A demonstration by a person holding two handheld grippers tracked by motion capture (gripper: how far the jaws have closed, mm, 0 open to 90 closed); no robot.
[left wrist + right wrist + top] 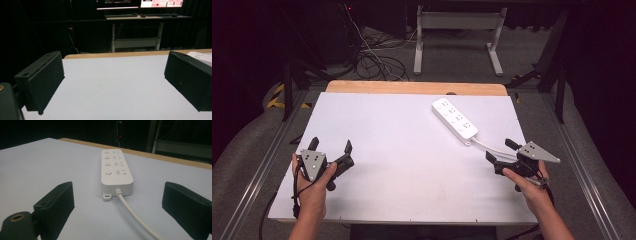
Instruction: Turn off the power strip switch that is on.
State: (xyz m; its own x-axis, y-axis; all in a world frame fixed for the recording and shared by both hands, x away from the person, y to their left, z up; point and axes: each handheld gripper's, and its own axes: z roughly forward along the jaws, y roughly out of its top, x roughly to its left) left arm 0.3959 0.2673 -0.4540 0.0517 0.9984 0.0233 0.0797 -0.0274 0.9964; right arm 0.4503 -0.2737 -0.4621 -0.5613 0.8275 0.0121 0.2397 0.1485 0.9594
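A white power strip (455, 118) with several sockets and buttons lies flat at the back right of the white table (402, 150); its white cord (492, 148) runs toward the front right. My right gripper (502, 150) is open just in front of the strip's cord end, with nothing between its jaws. In the right gripper view the strip (115, 171) lies straight ahead and the cord (133, 213) passes between the jaws. My left gripper (331, 145) is open at the table's front left, holding nothing. The strip's corner (201, 56) peeks past the right jaw in the left gripper view.
A wooden board edge (417, 88) runs along the table's far side. Beyond it are a white desk frame (458, 35) and tangled cables (377, 60) on the floor. Metal rails (262, 165) flank the table.
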